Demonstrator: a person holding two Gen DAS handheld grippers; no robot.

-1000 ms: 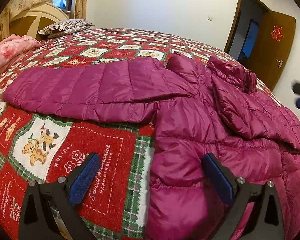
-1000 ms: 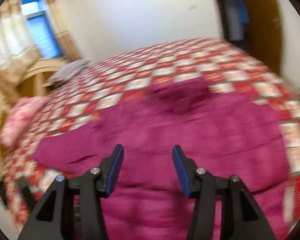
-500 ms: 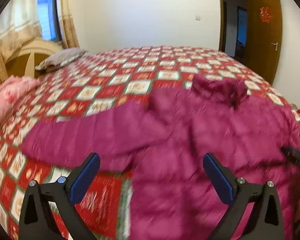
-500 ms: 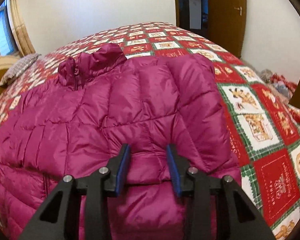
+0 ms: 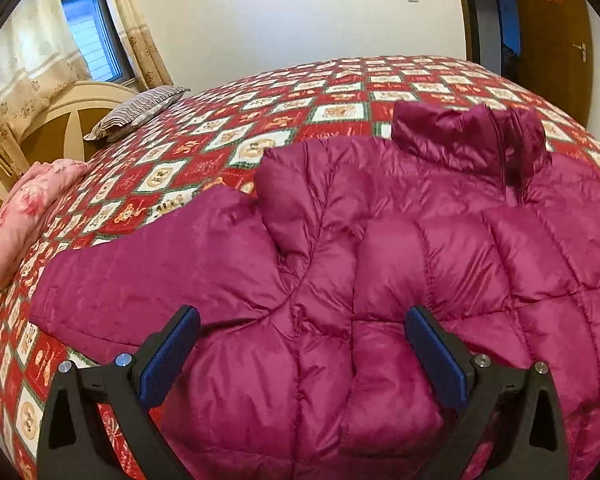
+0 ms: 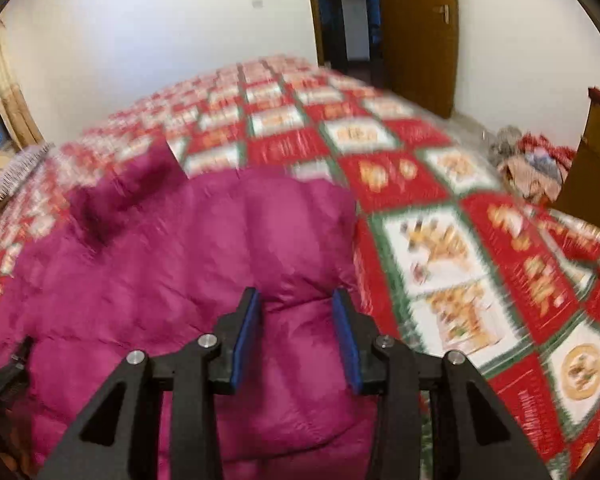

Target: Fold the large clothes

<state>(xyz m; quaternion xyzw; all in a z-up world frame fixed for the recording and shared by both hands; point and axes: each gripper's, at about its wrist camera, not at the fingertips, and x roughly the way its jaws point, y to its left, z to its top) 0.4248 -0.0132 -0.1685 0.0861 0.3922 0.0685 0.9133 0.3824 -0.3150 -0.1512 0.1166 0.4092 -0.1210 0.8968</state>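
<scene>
A magenta quilted puffer jacket (image 5: 380, 240) lies spread on the bed, collar (image 5: 468, 140) at the far side and one sleeve (image 5: 148, 276) stretched out to the left. My left gripper (image 5: 300, 352) is wide open and empty, just above the jacket's lower body. In the right wrist view the jacket (image 6: 172, 256) fills the left half, with its right edge folded in. My right gripper (image 6: 298, 340) is partly open above that folded right side; the view is blurred, and nothing shows pinched between its pads.
The bed has a red, green and white patchwork quilt (image 5: 340, 92) (image 6: 460, 240). A striped pillow (image 5: 140, 108) and a pink folded blanket (image 5: 32, 212) lie by the headboard. A brown door (image 6: 416, 32) stands beyond the bed, with a clothes pile (image 6: 532, 164) by a cabinet.
Both grippers have swung over the jacket. The left view moved right, from the sleeve and quilt to the jacket body. The right view turned right, bringing more bare quilt into sight; its jaws stay partly open.
</scene>
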